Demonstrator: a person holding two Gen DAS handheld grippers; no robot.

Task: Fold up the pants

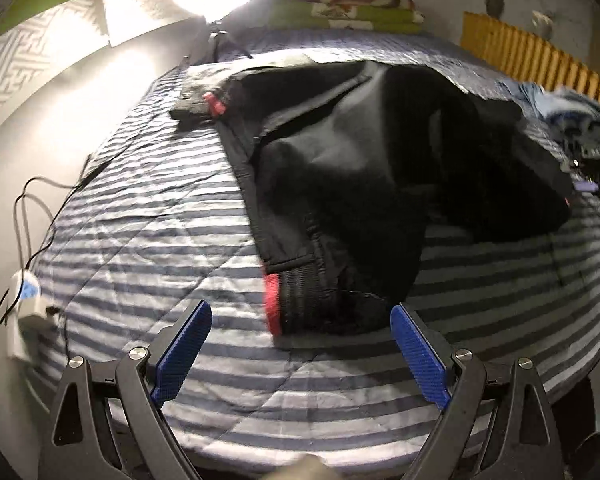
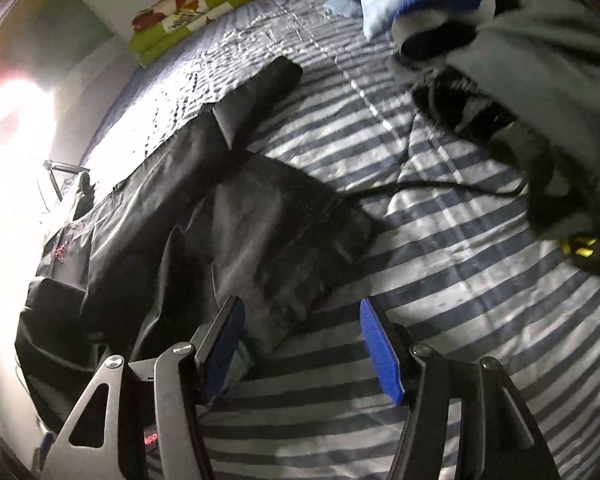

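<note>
Both tools apart, pants seemingly ahead

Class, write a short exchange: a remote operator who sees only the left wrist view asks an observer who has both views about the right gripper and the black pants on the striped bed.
Operator: My left gripper is open just short of the black pants. What is the right gripper doing?
Observer: The right gripper is open and points down at the striped bedspread. One end of the pants lies by its finger on the picture's left, not pinched.
Operator: Is anything else on the bed near it?
Observer: A black cable runs across the stripes from the pants' edge towards a pile of clothes.
</note>
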